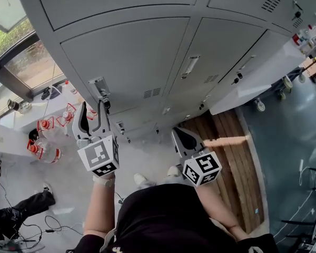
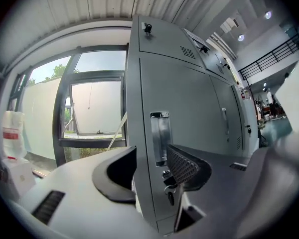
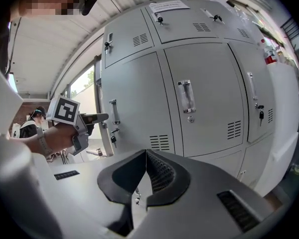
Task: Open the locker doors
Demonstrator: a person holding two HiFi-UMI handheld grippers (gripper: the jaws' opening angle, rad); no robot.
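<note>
The lockers (image 1: 131, 57) are of smooth grey painted sheet metal, with flat rectangular doors, slotted vents and small key locks. They are seen directly ahead of both grippers. The door before the left gripper (image 1: 93, 108) is noted shut. Its handle (image 2: 160, 138) is a narrow, shiny metal pull with its long axis upright, set near the door's left edge, and a key (image 2: 170, 195) hangs below it. The left gripper's jaws are held apart astride the cabinet's corner edge, the ribbed right pad in front of the door. No pressing contact is seen. The right gripper (image 3: 146, 156) is held back from the lockers, its dark jaws closed together with nothing between them. Further right, one door (image 1: 263, 78) is swung out.
</note>
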